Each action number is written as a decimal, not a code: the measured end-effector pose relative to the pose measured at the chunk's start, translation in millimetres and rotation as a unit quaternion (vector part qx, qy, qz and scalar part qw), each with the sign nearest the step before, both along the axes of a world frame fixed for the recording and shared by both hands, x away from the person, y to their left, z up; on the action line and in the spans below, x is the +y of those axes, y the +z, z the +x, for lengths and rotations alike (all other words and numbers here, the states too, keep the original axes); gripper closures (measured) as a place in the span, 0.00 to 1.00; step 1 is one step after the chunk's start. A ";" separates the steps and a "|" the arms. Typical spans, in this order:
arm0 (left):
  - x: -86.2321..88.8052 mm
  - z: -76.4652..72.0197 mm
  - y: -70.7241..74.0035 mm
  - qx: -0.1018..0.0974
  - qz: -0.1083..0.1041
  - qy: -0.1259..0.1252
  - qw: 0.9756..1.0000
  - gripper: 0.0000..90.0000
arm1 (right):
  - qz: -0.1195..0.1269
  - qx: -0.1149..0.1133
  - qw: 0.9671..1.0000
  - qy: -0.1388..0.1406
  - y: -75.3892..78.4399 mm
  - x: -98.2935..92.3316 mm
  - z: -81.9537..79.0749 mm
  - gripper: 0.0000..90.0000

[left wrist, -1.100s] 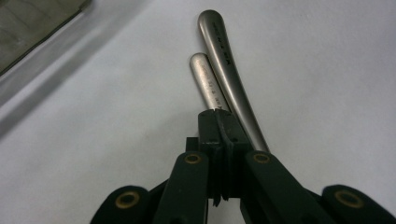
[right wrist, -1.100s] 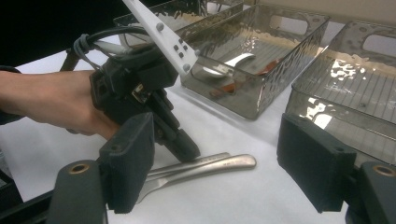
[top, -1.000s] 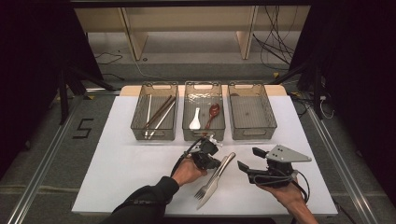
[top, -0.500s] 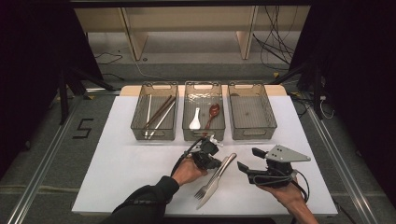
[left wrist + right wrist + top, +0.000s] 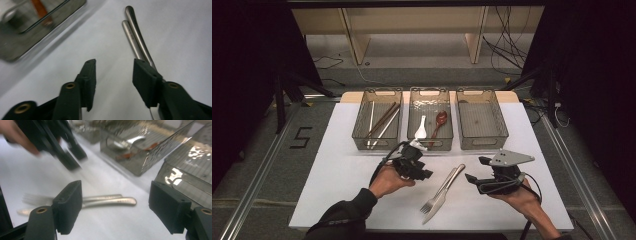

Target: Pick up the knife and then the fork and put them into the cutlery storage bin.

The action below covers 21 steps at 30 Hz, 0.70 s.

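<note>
The fork (image 5: pixel 435 196) and knife (image 5: pixel 443 191) lay side by side on the white table (image 5: pixel 337 175), touching along their length, between the two hands. Their shared long axis ran on a diagonal: tines and blade tip toward the person's edge, handle ends pointing away and to the right, toward the trays. In the right gripper view the two handles (image 5: pixel 110 200) crossed just beyond that gripper's jaws, handle ends to the right of that view.

The right gripper (image 5: pixel 473 178) sat just beside the handle ends, on their right, its jaws spread wide with nothing between them and pointing left at the cutlery. The left gripper (image 5: pixel 424 174) hovered on the other side, left of the pair and slightly farther up the table; its jaws had just been opening and stood apart, empty, with the two handles (image 5: pixel 135 37) stretching away past the right jaw in the left gripper view. Both grippers were close to the cutlery, but the right one looked the better placed, since the handles lay nearly in line with its open jaws.

Farther off stood three trays: the left tray (image 5: pixel 360 122) with chopsticks (image 5: pixel 382 120), the middle tray (image 5: pixel 429 92) with a white spoon (image 5: pixel 421 130) and a red spoon (image 5: pixel 439 122), and the right tray (image 5: pixel 499 120) bare. Judging by the sorting so far, the right tray would be the likely place for the fork and knife.
</note>
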<state>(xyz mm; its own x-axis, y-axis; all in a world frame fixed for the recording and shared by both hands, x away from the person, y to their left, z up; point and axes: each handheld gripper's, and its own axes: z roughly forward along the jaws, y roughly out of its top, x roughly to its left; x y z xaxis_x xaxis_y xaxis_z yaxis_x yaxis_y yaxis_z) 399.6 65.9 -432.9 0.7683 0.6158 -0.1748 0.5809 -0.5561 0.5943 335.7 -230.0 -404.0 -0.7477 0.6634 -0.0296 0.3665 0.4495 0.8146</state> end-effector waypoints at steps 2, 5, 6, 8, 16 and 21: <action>13.3 -5.2 5.2 -0.006 -0.002 0.012 1.000 0.49 | -0.022 0.010 1.000 0.014 -2.0 0.7 9.2 0.31; 30.9 -11.6 11.4 -0.015 -0.013 0.027 0.999 0.43 | -0.045 0.025 0.998 0.031 -6.1 2.8 23.1 0.31; 35.3 -13.4 12.9 -0.017 -0.017 0.031 0.999 0.42 | -0.052 0.030 0.997 0.038 -7.6 4.3 27.2 0.31; 41.9 -16.9 15.2 -0.021 -0.019 0.039 0.999 0.39 | -0.068 0.031 0.996 0.047 -10.0 8.4 33.6 0.31; 53.3 -33.5 23.1 -0.043 -0.025 0.047 0.998 0.31 | -0.098 0.058 0.992 0.062 -22.2 27.2 60.3 0.33; 59.4 -42.5 25.6 -0.055 -0.026 0.053 0.997 0.29 | -0.114 0.067 0.991 0.031 -30.4 37.8 72.2 0.50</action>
